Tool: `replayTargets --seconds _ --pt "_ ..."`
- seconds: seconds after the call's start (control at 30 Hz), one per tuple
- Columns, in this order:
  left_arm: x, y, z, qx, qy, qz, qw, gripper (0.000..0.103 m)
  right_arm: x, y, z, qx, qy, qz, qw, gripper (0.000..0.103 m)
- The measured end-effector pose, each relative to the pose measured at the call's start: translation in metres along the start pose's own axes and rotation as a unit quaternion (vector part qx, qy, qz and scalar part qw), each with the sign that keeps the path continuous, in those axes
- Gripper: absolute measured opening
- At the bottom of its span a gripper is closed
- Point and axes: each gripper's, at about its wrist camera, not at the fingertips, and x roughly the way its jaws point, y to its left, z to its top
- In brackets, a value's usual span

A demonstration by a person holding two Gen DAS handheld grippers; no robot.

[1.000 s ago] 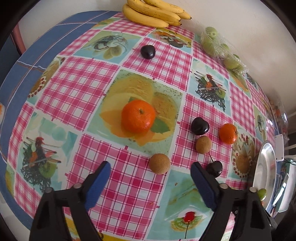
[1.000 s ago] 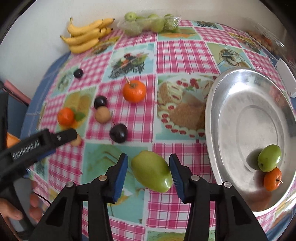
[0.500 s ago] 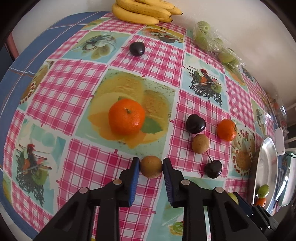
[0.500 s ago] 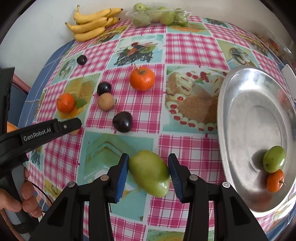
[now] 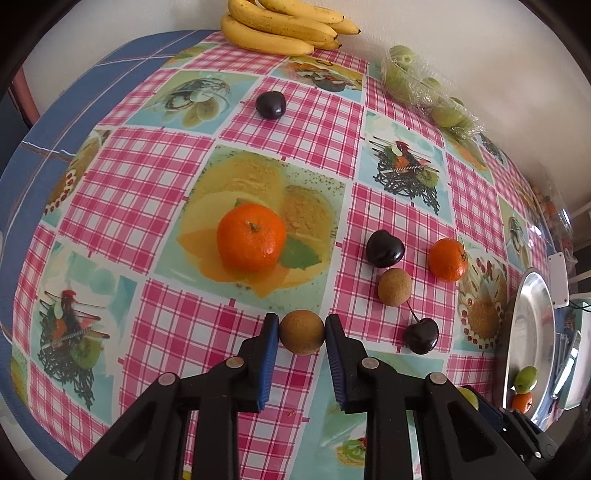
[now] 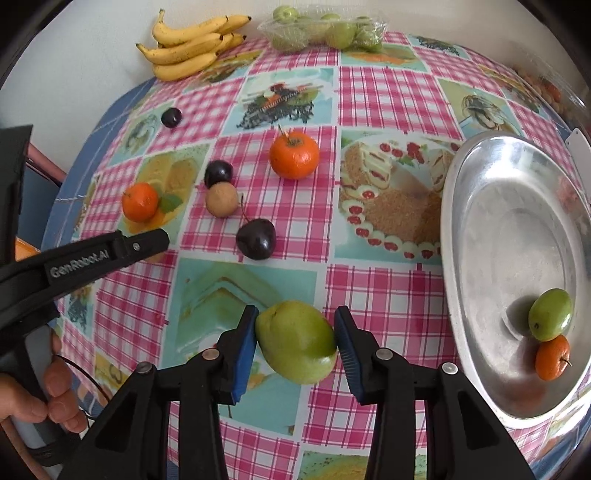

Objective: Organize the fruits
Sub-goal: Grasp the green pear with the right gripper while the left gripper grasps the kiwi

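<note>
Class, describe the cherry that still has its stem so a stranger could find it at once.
Start at the metal tray on the checked tablecloth. Look left past the printed cake to the nearest dark fruit, the cherry. Unlike the other two cherries, it has a thin stem.

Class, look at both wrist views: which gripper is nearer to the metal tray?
Right. The right gripper, shut on a green mango, sits just beside the metal tray; the left gripper, gripping a small brown fruit, is farther across the table.

The banana bunch (image 5: pixel 288 29) is cut off at the top edge — the far-right packet (image 6: pixel 546 88) too blurred to identify.
</note>
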Motion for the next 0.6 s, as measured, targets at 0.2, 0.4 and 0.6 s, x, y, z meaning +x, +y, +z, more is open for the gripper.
replayTargets --seconds 0.2,0.4,0.6 --pt "-0.007 0.000 0.001 -0.002 -0.010 0.000 0.9999 0.027 -0.011 -0.004 0.000 0.002 -0.011 0.012 1.000 0.042" --pt "-0.010 -0.003 0.000 0.000 -0.015 0.002 0.9999 0.027 -0.024 -0.010 -0.001 0.010 -0.024 0.021 0.999 0.042" --pt "-0.014 -0.006 0.001 0.003 -0.021 0.001 0.9998 0.027 -0.031 -0.016 0.001 0.023 -0.034 0.028 0.999 0.042"
